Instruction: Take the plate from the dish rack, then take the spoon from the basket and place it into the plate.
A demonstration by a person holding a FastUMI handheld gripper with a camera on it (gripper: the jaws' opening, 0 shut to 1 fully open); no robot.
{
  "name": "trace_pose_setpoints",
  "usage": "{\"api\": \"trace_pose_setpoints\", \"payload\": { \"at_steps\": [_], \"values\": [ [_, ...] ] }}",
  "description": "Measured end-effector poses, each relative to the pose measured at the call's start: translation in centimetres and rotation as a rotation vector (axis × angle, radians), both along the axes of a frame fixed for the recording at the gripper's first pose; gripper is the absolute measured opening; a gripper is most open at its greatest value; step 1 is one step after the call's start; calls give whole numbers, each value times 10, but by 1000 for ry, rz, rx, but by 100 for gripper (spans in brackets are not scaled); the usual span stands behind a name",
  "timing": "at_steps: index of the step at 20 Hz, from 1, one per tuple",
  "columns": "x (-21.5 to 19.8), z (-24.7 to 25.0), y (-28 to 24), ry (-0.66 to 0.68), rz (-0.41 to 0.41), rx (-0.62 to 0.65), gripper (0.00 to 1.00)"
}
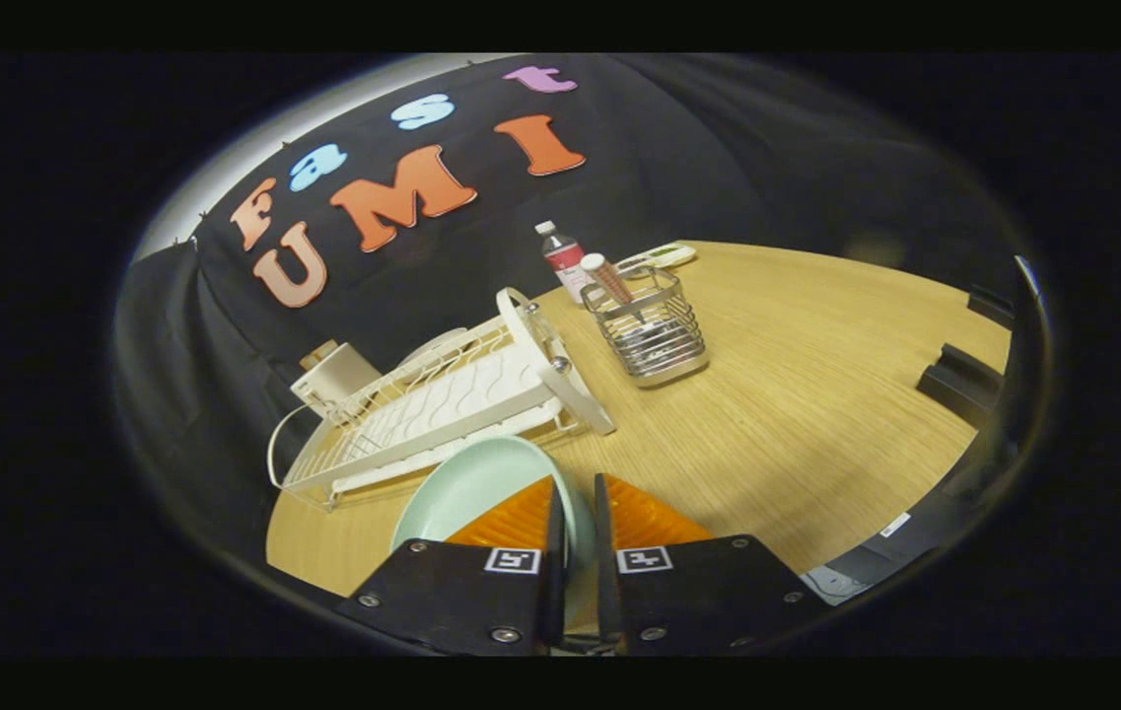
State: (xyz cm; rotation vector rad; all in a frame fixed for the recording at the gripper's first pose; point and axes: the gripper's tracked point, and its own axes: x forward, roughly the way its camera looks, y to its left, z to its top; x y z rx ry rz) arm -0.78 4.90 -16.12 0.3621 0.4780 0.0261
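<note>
A pale green plate point(481, 483) is clamped edge-on between my two fingers, and my gripper point(578, 493) is shut on its rim. The plate hangs above the wooden table point(797, 394), just in front of the white wire dish rack point(452, 394). Beyond the rack stands a wire basket point(654, 335) with a spoon point(607, 279) sticking up out of it, its handle leaning toward the rack. The view is tilted, so table and rack slope.
A small bottle with a red label point(562, 258) and a white remote-like device point(657, 258) lie behind the basket. A beige box point(333, 375) sits at the rack's far end. Dark blocks point(959, 380) stand by the table's far right edge.
</note>
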Motion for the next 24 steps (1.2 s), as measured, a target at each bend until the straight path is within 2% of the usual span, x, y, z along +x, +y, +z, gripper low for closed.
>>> {"api": "trace_pose_setpoints", "payload": {
  "at_steps": [1, 4, 7, 8, 9, 10, 12, 16, 21, 24],
  "values": [
    [0, 1, -1, -4, 3, -13, 14],
    [6, 13, -14, -41, -11, -63, 37],
    [12, 22, -31, -75, -47, -140, 50],
    [16, 28, -36, -93, -56, -160, 59],
    [18, 32, -41, -110, -68, -186, 64],
    [22, 38, -48, -130, -84, -220, 75],
    [30, 52, -61, -181, -116, -295, 87],
    [48, 83, -81, -293, -182, -421, 91],
    [70, 94, -63, -358, -126, -435, 91],
    [86, 97, -63, -381, -124, -469, 80]
  ]
}}
